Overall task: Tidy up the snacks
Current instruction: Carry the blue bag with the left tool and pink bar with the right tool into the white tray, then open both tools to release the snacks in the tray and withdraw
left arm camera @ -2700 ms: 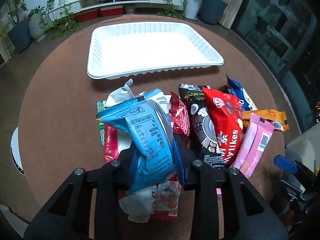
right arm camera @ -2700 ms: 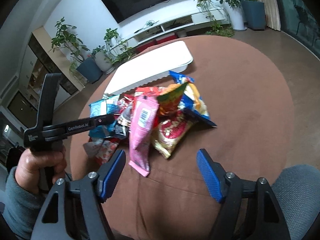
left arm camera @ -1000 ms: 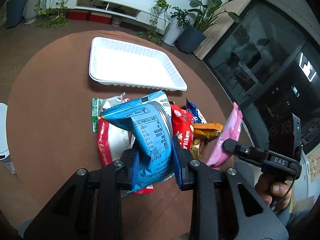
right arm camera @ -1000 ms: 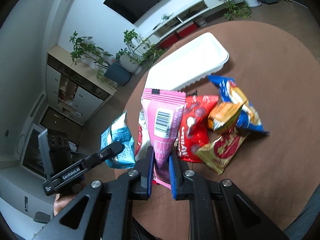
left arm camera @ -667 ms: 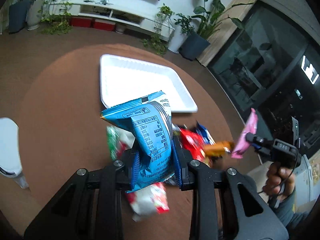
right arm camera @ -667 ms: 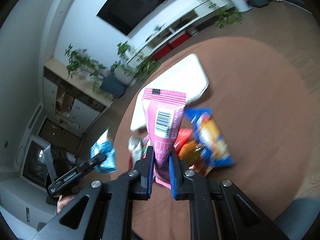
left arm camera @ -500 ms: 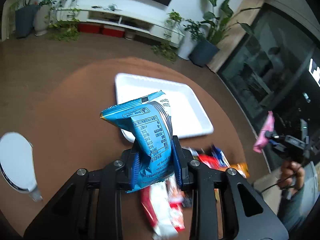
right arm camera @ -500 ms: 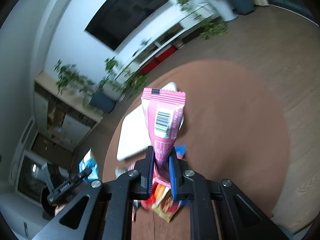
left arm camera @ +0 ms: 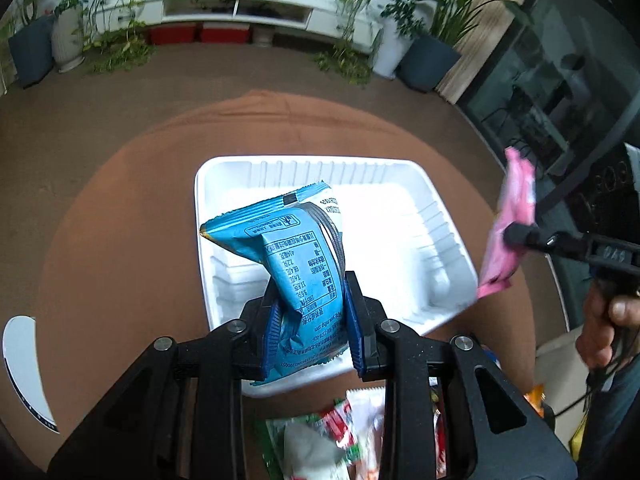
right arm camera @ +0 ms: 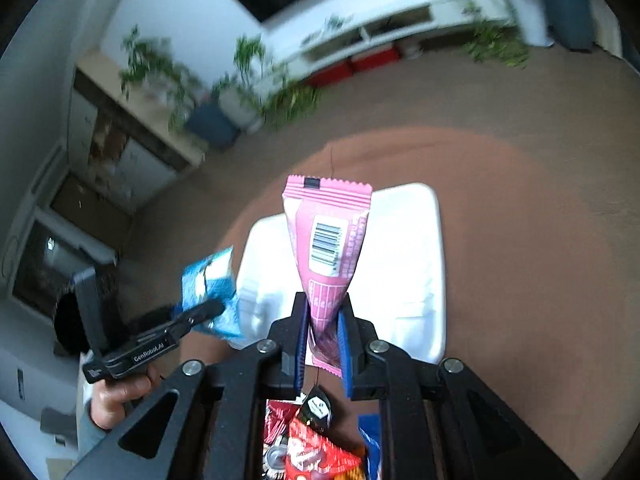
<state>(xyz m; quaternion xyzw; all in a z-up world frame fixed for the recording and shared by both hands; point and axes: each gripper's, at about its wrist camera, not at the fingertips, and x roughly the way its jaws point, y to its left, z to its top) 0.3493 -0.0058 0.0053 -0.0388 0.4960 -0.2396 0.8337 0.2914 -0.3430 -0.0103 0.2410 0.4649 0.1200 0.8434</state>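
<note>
Above the white foam tray (left arm camera: 400, 216) on the round brown table (left arm camera: 120, 216), the left gripper (left arm camera: 314, 330) pinches a blue snack packet (left arm camera: 296, 248) while the right gripper (right arm camera: 322, 338) clamps a pink wafer packet (right arm camera: 330, 236).

The left hand-held gripper (left arm camera: 313, 328) clamps a blue snack packet (left arm camera: 298, 256) above the white tray's (left arm camera: 436, 216) near left part. At right, the right hand-held gripper (left arm camera: 516, 236) pinches a pink wrapper (left arm camera: 510, 220). More snacks (left arm camera: 336, 440) lie nearest on the brown worktop (left arm camera: 120, 220).
</note>
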